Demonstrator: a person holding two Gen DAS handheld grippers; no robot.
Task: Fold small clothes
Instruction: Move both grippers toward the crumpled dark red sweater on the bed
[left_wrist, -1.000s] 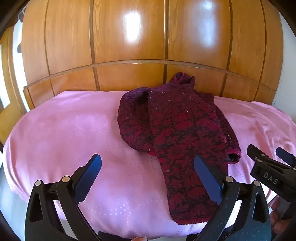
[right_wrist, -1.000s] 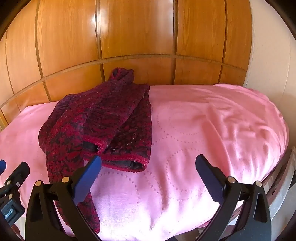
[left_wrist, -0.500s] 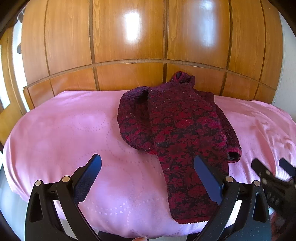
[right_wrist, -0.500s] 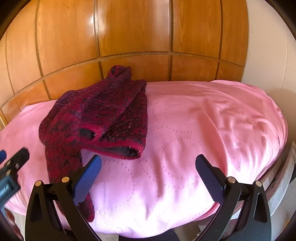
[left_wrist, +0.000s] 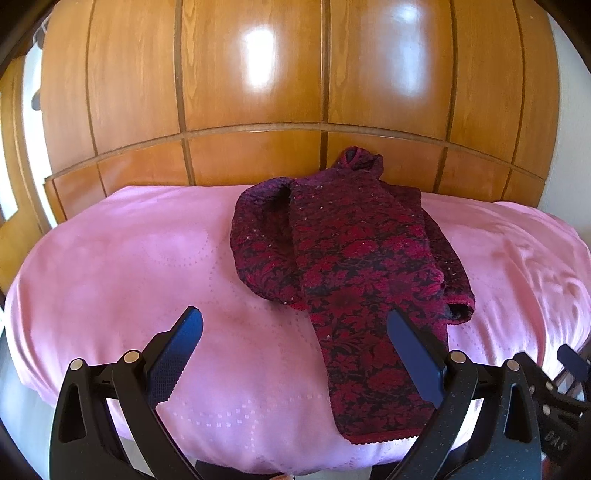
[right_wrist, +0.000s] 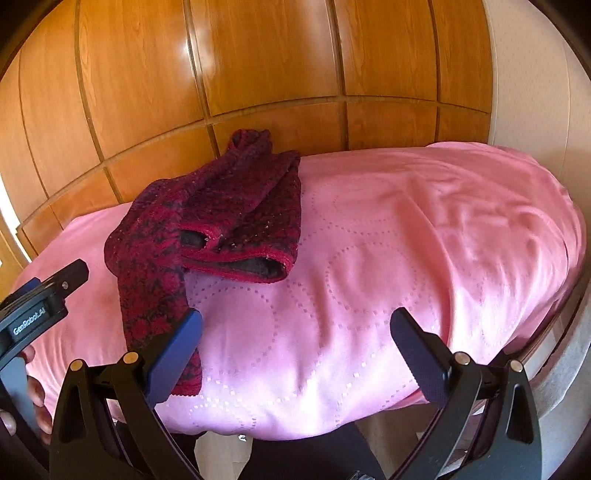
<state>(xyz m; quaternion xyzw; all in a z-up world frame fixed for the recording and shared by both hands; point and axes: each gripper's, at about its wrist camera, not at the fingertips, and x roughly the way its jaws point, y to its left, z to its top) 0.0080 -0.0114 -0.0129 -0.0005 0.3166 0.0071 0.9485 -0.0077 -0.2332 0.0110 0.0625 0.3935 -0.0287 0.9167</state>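
**Both jaws wide apart, sweater lying untouched on the pink cover**

Jaws of the left gripper (left_wrist: 295, 341) stand spread wide with nothing between them, hovering over the near edge of the pink bedspread (left_wrist: 122, 266). Ahead of them and toward the right-hand finger lies the dark red floral knit sweater (left_wrist: 347, 266), partly folded: its hem reaches down past the right finger (left_wrist: 413, 360), its collar points away toward the wooden panelled wall (left_wrist: 258, 92), and one sleeve cuff lies just beyond and to the right of that finger. The right gripper's body (left_wrist: 554, 417) shows at the lower right edge.

From the right wrist view, the right gripper (right_wrist: 295, 341) is likewise fully open and empty above the bedspread (right_wrist: 406, 240). The sweater (right_wrist: 221, 206) sits ahead and to the left, its long lower part running down behind the left-hand finger (right_wrist: 177, 354). Further left, the left gripper's body (right_wrist: 37, 310) shows, with a hand (right_wrist: 33, 398) below it.
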